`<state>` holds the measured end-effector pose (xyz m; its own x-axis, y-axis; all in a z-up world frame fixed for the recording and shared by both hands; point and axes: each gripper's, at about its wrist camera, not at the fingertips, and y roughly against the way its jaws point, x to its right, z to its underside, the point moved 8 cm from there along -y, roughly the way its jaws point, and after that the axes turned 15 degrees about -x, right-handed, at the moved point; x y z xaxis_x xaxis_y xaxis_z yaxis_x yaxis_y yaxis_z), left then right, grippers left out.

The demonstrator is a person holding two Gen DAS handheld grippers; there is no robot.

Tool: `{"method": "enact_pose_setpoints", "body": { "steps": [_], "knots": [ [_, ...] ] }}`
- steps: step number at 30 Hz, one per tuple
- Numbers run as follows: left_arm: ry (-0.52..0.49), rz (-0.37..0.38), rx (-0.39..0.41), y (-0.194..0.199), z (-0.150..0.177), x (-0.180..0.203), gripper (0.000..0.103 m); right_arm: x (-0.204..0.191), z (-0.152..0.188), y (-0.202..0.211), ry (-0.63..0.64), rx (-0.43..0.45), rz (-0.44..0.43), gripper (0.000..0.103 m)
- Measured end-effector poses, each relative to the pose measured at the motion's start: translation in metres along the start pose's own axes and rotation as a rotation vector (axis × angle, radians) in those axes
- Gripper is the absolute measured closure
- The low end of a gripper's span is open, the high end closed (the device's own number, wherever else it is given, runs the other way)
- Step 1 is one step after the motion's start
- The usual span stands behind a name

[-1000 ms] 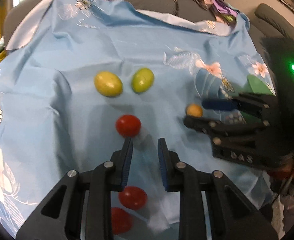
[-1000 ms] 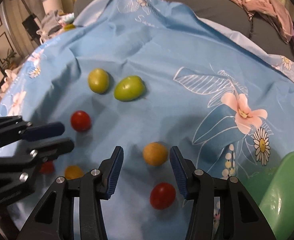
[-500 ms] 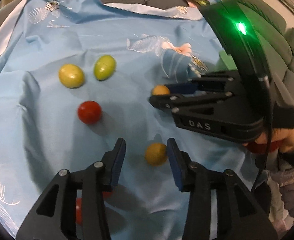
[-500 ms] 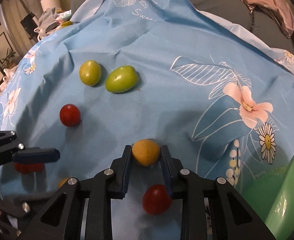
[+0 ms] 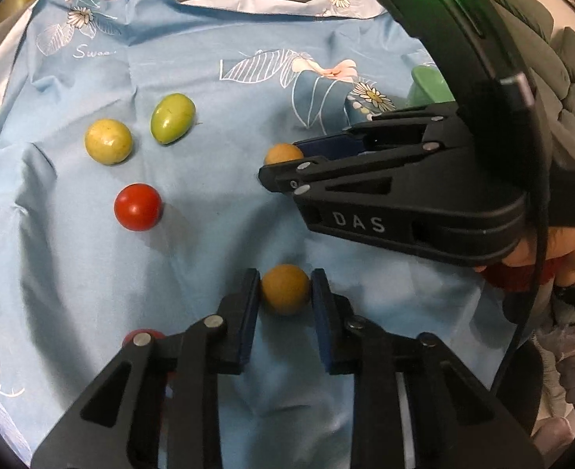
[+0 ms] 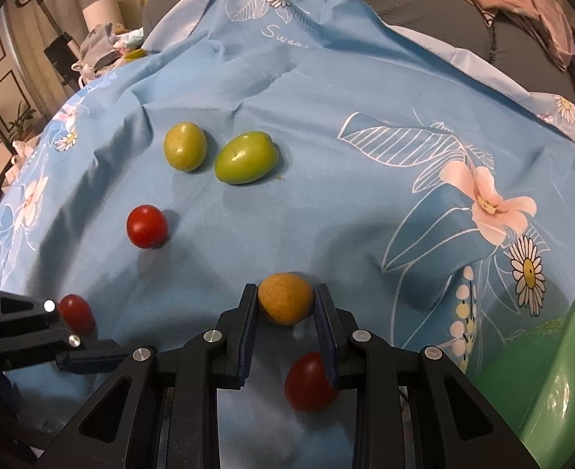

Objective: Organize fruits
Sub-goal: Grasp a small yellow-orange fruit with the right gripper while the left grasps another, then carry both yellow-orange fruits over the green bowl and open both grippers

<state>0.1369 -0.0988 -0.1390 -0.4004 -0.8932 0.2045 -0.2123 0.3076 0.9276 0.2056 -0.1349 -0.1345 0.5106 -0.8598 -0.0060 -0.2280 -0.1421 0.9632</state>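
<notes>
On the blue floral cloth (image 6: pixel 326 125), each gripper (image 5: pixel 285 289) (image 6: pixel 285 303) clenches an orange fruit (image 5: pixel 285 287) (image 6: pixel 285 301). Green and red fruits lie loose; the green bowl (image 6: pixel 561 371) looks empty.

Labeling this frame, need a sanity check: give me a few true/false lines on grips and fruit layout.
1. The left gripper is shut on an orange fruit. True.
2. The right gripper is open and empty. False: its pads press a second orange fruit.
3. Two green fruits lie side by side on the cloth. True.
4. The red fruit nearest the green pair sits in the green bowl. False: it lies on the cloth.
5. The cloth is plain white. False: blue with flowers.
</notes>
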Motion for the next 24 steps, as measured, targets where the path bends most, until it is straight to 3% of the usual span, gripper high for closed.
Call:
{"method": "enact_pose_setpoints", "body": {
  "steps": [13,24],
  "knots": [
    [0.128,-0.019,0.080,0.042,0.001,-0.036,0.077,-0.002,0.008,0.037,-0.039,0.106,-0.068,0.073],
    [0.165,-0.108,0.144,0.081,0.010,-0.035,0.077,-0.015,0.040,0.092,-0.063,0.221,-0.131,0.073]
  ]
}}
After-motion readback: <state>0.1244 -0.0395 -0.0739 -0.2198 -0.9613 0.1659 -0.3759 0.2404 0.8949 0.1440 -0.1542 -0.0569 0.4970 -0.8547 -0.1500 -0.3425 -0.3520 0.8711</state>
